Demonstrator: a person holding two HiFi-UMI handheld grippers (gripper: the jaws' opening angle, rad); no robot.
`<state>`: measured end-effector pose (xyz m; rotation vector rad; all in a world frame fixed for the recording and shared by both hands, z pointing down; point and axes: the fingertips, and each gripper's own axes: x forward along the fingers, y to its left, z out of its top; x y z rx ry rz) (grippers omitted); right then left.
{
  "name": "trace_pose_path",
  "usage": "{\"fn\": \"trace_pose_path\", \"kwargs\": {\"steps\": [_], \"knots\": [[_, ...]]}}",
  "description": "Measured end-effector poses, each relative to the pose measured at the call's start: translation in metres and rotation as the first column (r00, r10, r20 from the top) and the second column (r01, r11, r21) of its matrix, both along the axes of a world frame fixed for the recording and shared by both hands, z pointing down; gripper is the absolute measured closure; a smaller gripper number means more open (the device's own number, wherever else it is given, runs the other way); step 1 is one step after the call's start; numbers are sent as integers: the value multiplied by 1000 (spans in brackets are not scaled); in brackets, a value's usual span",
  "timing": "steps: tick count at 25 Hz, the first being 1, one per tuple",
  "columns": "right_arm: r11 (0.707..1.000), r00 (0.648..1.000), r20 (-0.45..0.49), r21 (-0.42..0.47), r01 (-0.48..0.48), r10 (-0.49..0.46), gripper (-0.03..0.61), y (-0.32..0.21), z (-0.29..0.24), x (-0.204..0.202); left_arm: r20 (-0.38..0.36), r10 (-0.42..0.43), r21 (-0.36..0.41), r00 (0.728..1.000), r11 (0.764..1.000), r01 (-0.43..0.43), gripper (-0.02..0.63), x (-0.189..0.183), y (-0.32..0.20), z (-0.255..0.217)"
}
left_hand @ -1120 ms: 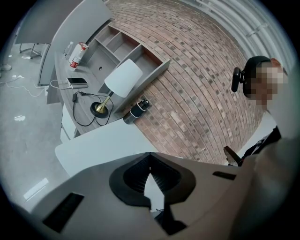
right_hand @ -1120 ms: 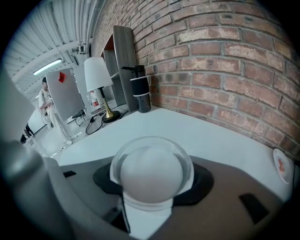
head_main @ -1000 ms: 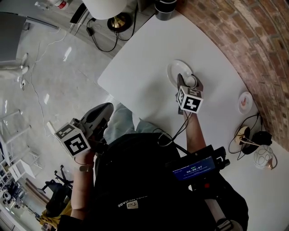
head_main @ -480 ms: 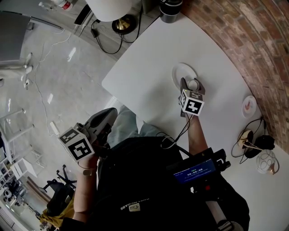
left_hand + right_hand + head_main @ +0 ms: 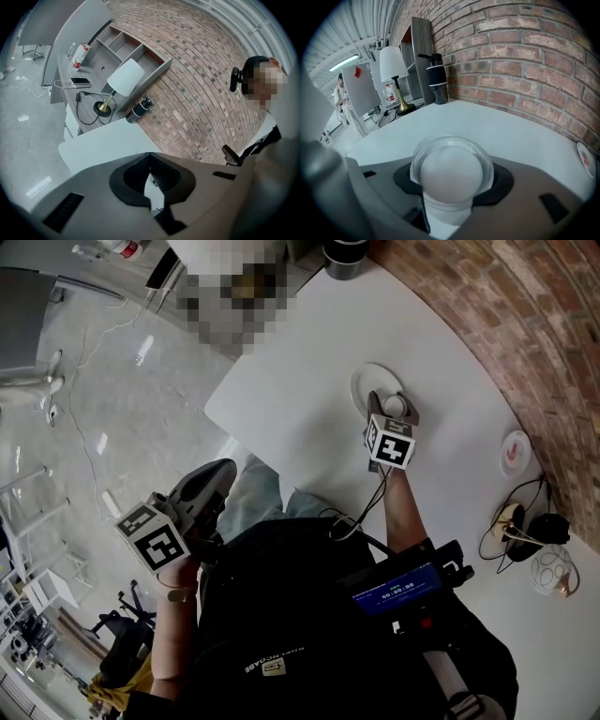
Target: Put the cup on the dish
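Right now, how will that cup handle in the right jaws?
Cup looks clear, glossy and rounded: probably slippery, may twist in the jaws. Likely glass or hard plastic, so possibly fragile; land it softly on the dish. Small, probably light.

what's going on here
A person is working two handheld grippers at a white table. The right claw is closed on the cup and holds it at the near edge of the white dish. I can't tell whether the cup is set down. The left claw is shut and empty, off the table by the person's side.
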<state>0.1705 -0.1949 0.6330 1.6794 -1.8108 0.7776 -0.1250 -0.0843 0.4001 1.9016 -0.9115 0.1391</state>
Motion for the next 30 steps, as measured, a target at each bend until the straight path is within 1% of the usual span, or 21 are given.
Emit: {"fn": "trace_pose_path", "kwargs": {"steps": [6, 10, 21, 28, 30], "knots": [[1000, 1000, -10, 9, 6, -6, 330, -4, 0, -1, -2, 5, -1, 1000, 1000, -5, 607, 2, -1, 1], [1000, 1000, -14, 16, 17, -17, 328, -5, 2, -2, -21, 10, 7, 1000, 1000, -10, 607, 5, -1, -2], [999, 999, -25, 20, 41, -40, 328, -3, 3, -8, -21, 8, 11, 1000, 1000, -8, 607, 4, 1, -3], [998, 999, -23, 34, 49, -48, 327, -5, -4, -10, -36, 3, 17, 999, 1000, -2, 607, 5, 3, -4], [998, 999, -7, 45, 53, -52, 327, -4, -3, -11, -35, 3, 17, 999, 1000, -3, 607, 5, 5, -4]]}}
